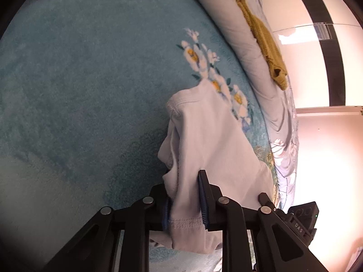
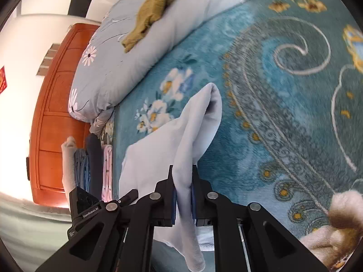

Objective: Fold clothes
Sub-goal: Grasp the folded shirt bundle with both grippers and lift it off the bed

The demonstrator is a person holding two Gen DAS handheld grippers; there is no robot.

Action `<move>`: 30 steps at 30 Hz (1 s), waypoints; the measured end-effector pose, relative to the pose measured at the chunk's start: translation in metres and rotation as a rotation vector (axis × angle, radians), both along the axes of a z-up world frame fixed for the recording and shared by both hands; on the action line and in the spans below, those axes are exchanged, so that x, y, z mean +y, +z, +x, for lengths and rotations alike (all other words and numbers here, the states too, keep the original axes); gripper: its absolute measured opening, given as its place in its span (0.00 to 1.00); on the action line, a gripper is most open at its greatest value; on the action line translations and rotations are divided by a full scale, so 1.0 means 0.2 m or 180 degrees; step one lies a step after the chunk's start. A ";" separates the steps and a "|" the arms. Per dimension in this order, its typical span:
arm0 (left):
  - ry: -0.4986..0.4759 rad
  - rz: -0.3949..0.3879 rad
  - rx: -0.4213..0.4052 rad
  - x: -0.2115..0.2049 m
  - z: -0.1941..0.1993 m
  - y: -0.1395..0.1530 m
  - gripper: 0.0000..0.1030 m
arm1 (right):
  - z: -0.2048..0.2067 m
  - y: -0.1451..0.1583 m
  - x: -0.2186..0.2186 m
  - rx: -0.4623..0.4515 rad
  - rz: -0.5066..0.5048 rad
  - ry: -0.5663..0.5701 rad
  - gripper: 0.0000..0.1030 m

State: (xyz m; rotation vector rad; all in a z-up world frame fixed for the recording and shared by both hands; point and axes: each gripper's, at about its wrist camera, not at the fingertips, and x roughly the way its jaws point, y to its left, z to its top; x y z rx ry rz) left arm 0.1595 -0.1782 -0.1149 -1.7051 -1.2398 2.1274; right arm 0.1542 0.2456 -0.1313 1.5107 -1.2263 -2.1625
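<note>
The left tool point(image 1: 185, 200) is clamped on a pale lilac garment point(image 1: 211, 140), its blue pads pressing a bunched fold of cloth near a stitched hem. From that grip the fabric runs away over a teal bed blanket point(image 1: 90, 90) with a cluster of white and yellow flowers woven into it.

The right tool point(image 2: 183, 195) is nearly closed and pinches another part of the same pale garment point(image 2: 195, 122); a narrow strip of cloth hangs down between its jaws, and the rest rises in a loose fold over the blanket point(image 2: 283, 124).

Along the far edge of the bed lies a grey-blue floral pillow point(image 2: 136, 52) with a crumpled mustard knit piece point(image 2: 152, 11) on top of it. Beside the pillow's end a stack of folded clothes point(image 2: 90, 165) sits at the blanket's edge, in front of a reddish wooden cabinet point(image 2: 52, 113). A fluffy cream item point(image 2: 340, 222) shows at the lower right of the right wrist view.
</note>
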 end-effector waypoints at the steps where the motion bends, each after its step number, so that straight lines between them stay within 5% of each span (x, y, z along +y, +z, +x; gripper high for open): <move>1: 0.0012 0.0024 0.0049 -0.01 0.02 0.02 0.19 | -0.01 0.03 -0.01 0.0031 0.0022 0.0032 0.10; 13: 0.0322 0.0359 0.0606 -0.18 0.12 0.28 0.18 | -0.14 0.39 -0.14 0.0438 0.0086 0.0387 0.09; 30: 0.1298 0.0145 0.1420 -0.89 0.35 0.87 0.18 | -0.57 0.92 -0.92 0.1113 0.0016 0.1623 0.09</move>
